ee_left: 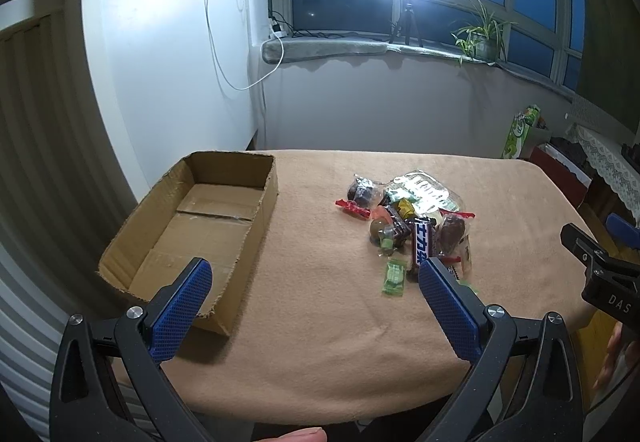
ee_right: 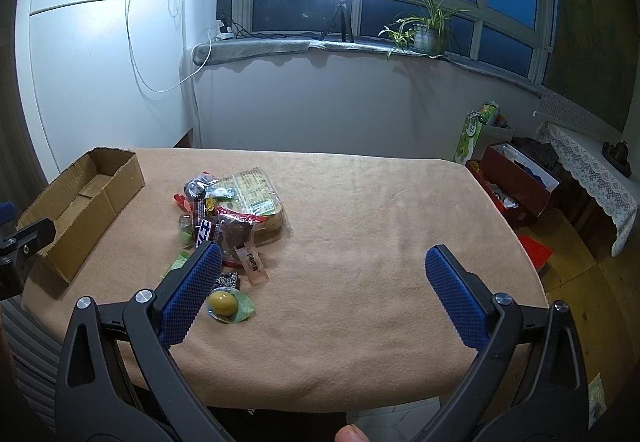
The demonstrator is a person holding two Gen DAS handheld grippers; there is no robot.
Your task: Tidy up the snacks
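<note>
While both are held above the table's near edge, the left gripper (ee_left: 316, 278) and right gripper (ee_right: 324, 268) stand spread wide, holding nothing. A round yellow-green candy (ee_right: 224, 304) lies just beside the right gripper's left finger. Just ahead of the left gripper's right finger lies a green wrapped sweet (ee_left: 394, 276). Beyond, the snack pile (ee_left: 412, 217) sits mid-table (ee_left: 320, 342), a clear packet (ee_right: 256, 197) at its far side. The empty cardboard box (ee_left: 192, 226) occupies the table's left edge, apart from the pile.
</note>
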